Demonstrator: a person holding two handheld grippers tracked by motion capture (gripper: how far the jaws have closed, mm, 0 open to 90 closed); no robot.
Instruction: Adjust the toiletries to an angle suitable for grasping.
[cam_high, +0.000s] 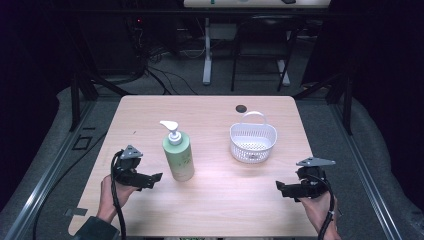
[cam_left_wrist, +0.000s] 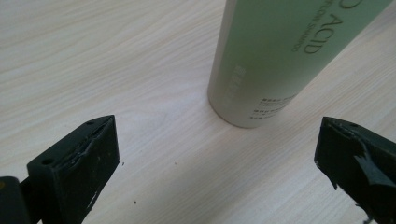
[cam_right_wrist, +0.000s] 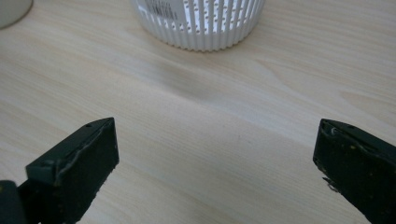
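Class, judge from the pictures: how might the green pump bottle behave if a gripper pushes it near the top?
The pump bottle stands tall on a narrow base, so it would probably tip. Its smooth round wall looks slippery and apt to roll once down.

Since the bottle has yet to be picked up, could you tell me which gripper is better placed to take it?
Left. The left gripper sits open right beside the bottle, facing it. The right gripper is farther off, near the basket.

Left gripper (cam_high: 156, 178) and right gripper (cam_high: 281, 188) gape, fingers wide.
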